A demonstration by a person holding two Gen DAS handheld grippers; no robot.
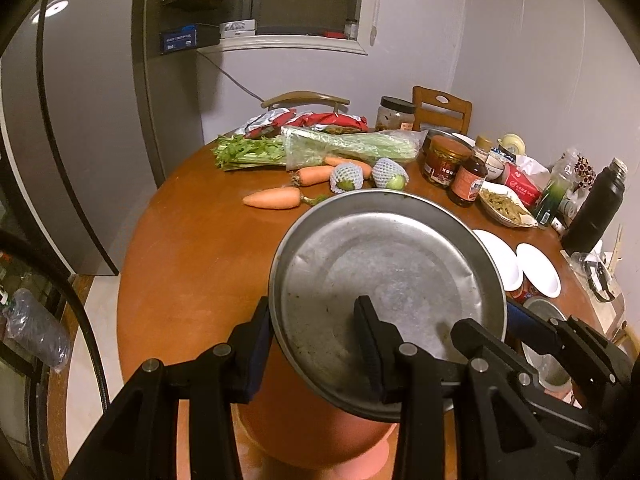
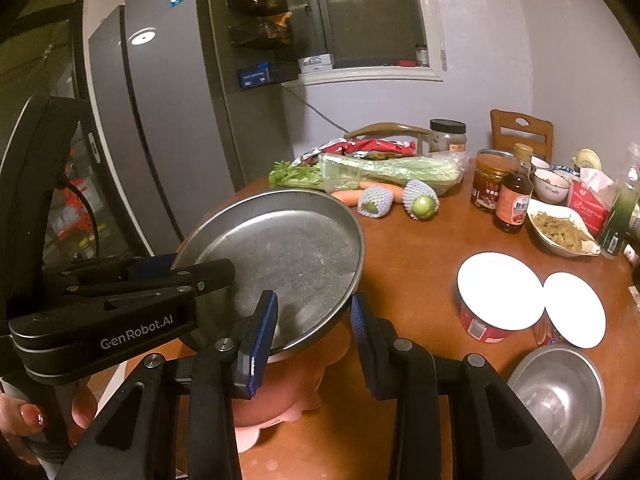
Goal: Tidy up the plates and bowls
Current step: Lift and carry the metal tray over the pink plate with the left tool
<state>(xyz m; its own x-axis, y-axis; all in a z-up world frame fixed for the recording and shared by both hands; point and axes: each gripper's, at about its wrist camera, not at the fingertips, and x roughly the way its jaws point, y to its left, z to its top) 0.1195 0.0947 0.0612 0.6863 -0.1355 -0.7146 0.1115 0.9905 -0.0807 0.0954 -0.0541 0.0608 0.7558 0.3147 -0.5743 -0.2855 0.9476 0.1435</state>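
Table (image 2: pixel 420 276), cluttered: your left tongs (image 1: pixel 316 344) and right tongs (image 2: pixel 314 330) both clamp the steel plate's (image 1: pixel 384 276) rim.

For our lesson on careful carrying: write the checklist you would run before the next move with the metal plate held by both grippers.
1. Left gripper clamped on the plate rim: ok.
2. Right gripper clamped on the rim: ok.
3. Plate empty: ok.
4. Plate clear of the pink bowl beneath it: cannot tell.
5. Steel bowl empty: ok.
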